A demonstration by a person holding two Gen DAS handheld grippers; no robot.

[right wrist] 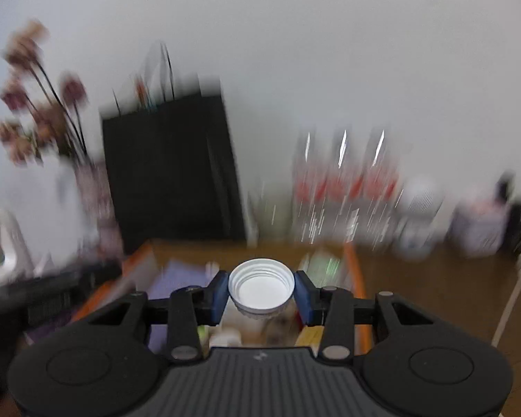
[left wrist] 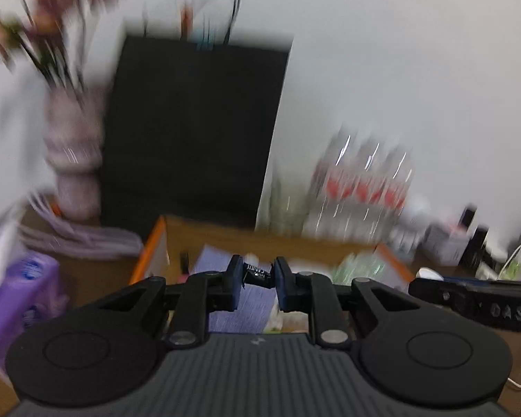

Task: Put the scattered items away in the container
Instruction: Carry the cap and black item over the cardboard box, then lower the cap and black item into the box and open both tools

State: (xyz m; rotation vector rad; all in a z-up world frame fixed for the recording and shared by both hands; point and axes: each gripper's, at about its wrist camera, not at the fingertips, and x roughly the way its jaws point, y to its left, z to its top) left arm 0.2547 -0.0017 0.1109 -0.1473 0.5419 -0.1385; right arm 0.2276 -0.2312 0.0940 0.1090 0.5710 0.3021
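Note:
My left gripper [left wrist: 258, 275] is shut on a small black candy wrapper [left wrist: 257, 274] and holds it above the orange-edged cardboard box [left wrist: 149, 243]. My right gripper [right wrist: 261, 288] is shut on a white screw cap [right wrist: 260, 286], open side up, above the same box [right wrist: 356, 271]. The box holds a purple booklet [left wrist: 239, 305], a green packet [left wrist: 357, 266] and other small items. The right gripper's black body [left wrist: 476, 300] shows at the right of the left wrist view. Both views are blurred by motion.
A black paper bag [left wrist: 191, 132] stands behind the box. A vase of dried flowers [left wrist: 73, 160] is to its left, water bottles with red labels [left wrist: 361, 191] to its right. A purple pack [left wrist: 21, 299] lies at left. A white cable [right wrist: 507, 312] runs at right on the wooden table.

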